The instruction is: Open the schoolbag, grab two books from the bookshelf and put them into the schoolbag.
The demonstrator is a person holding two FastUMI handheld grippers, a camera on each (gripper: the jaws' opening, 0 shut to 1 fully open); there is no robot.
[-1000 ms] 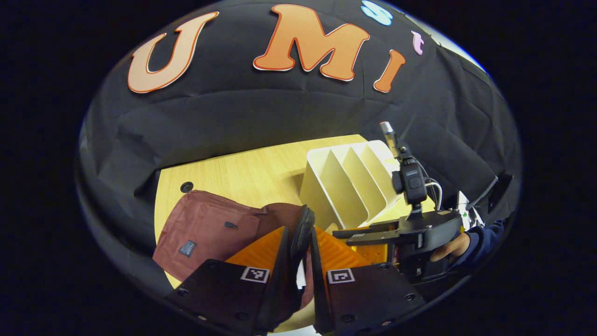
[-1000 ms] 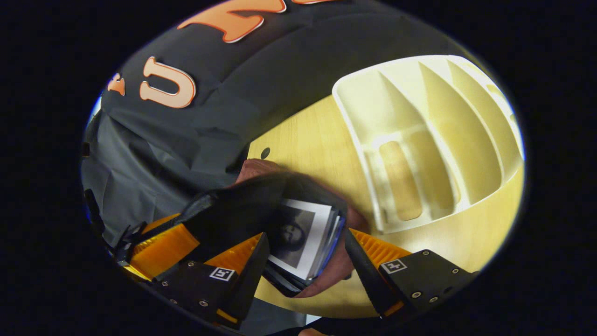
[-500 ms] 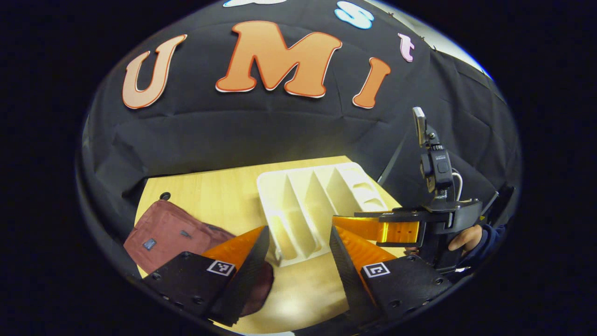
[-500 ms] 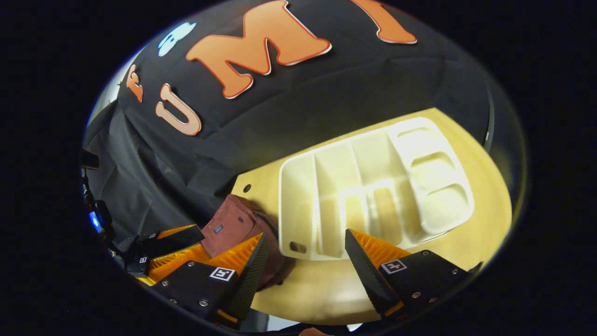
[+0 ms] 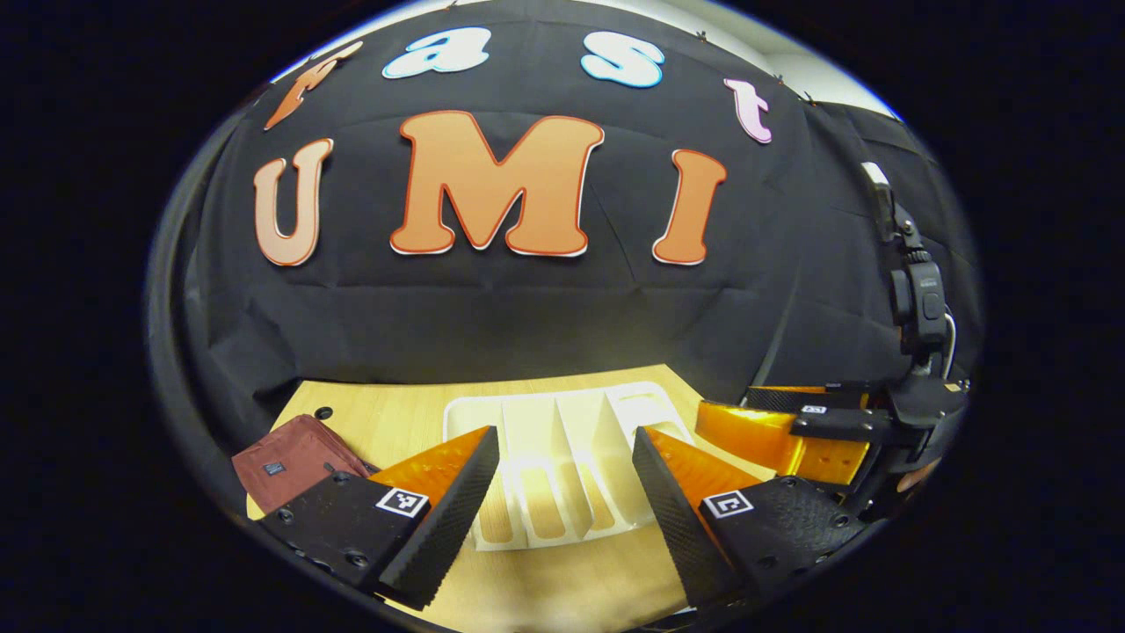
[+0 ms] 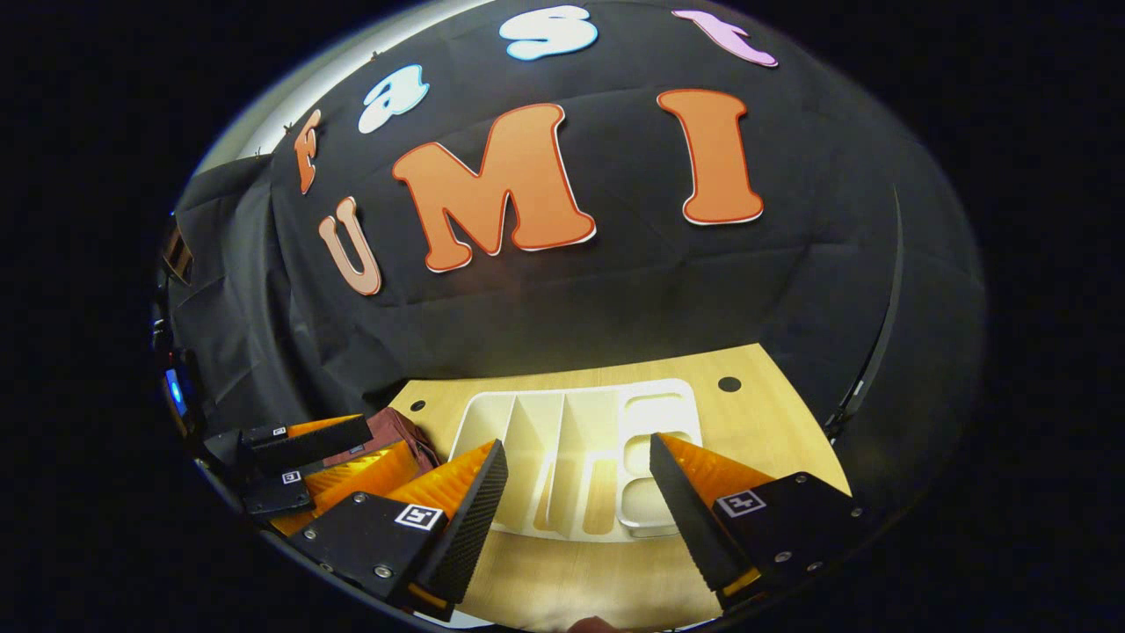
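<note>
Both my jaws are standing wide and holding nothing above the counter [image 5: 562, 580].

I am hovering my left gripper [image 5: 562, 501] and right gripper [image 6: 576, 510] over the white bookshelf [image 6: 580, 440], which is lying with its slots bare; the dark red schoolbag [image 5: 290, 457] is sitting on the counter just to the bookshelf's left, apart from my fingers.

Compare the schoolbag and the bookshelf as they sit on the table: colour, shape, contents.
The schoolbag is dark red, soft fabric, lying slumped; the bookshelf is pale cream, rigid, with straight dividers. The schoolbag's inside cannot be seen; the bookshelf's slots are open to view and hold no books. In the right gripper view the schoolbag is partly hidden behind a hand-held gripper; the bookshelf lies mostly exposed. Both rest on the wooden table.
</note>
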